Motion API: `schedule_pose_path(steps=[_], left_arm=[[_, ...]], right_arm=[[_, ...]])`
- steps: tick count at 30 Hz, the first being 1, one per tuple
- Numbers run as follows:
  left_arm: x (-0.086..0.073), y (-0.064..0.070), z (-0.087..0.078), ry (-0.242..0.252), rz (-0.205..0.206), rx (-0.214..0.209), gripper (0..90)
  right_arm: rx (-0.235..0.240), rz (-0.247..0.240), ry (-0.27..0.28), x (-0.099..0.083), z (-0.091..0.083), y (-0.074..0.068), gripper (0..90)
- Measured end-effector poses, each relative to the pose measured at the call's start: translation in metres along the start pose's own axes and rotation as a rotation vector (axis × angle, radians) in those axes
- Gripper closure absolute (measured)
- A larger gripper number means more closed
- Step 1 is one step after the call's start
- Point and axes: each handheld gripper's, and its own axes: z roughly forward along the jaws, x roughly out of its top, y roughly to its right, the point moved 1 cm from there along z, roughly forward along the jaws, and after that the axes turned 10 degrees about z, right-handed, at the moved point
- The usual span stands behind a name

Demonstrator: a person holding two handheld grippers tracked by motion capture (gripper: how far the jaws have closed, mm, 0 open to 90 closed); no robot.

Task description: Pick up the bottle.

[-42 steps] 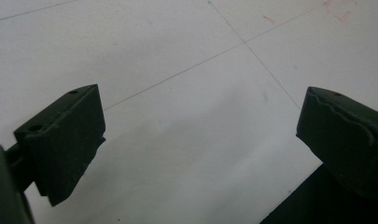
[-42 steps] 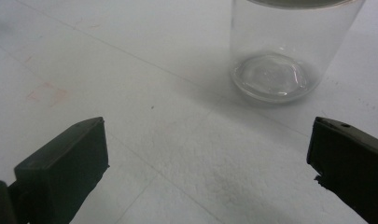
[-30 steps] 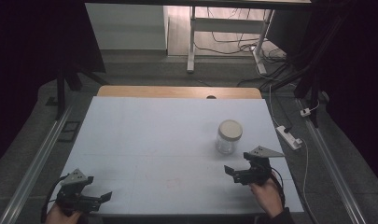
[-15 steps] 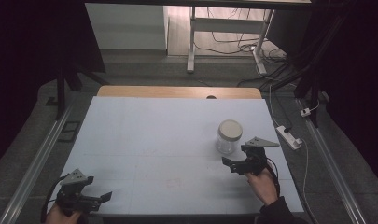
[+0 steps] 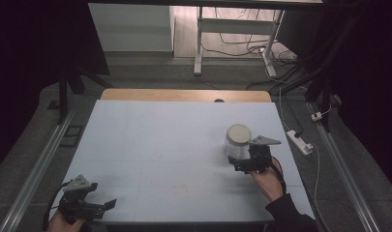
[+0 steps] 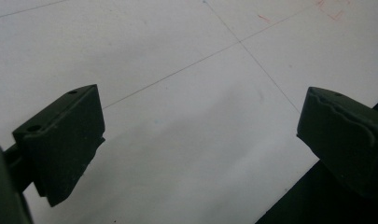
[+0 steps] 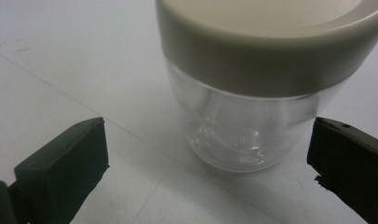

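Observation:
A clear jar (image 5: pixel 237 144) with a cream screw lid (image 5: pixel 238 133) stands upright on the right half of the white table (image 5: pixel 164 145). My right gripper (image 5: pixel 240 162) is open just in front of it. In the right gripper view the jar (image 7: pixel 245 126) fills the space ahead of the two spread jaws, still a little beyond their tips, under its wide lid (image 7: pixel 270 37). My left gripper (image 5: pixel 102 205) rests open at the table's near left corner. In the left gripper view its wide-apart jaws hang over bare white tabletop (image 6: pixel 186 102) by the front edge.
A white power strip (image 5: pixel 300 142) with its cable lies on the floor just off the table's right edge. The table's far end is a wooden strip (image 5: pixel 184 95) with a dark hole. Metal rails run along both sides of the table.
My right gripper has moved forward and slightly left, up to the jar. The left gripper has stayed in place.

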Motion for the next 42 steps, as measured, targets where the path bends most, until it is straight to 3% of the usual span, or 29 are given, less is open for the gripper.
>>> schedule_pose_path(steps=[13,28,38,42], left_arm=[[0.0,0.0,0.0,-0.001,0.002,-0.001,1.8],[0.0,0.001,0.001,-0.004,0.007,-0.002,1.8],[0.0,0.001,0.001,-0.009,0.012,-0.002,1.8],[0.0,0.001,0.001,-0.009,0.013,-0.002,1.8]], right_arm=[[-0.006,0.039,0.011,0.013,0.021,0.012,0.0],[-0.018,0.038,0.019,0.022,0.041,0.017,0.0],[-0.046,-0.026,0.03,0.022,0.038,0.012,5.5],[-0.031,-0.036,0.034,0.022,0.037,0.014,5.7]])
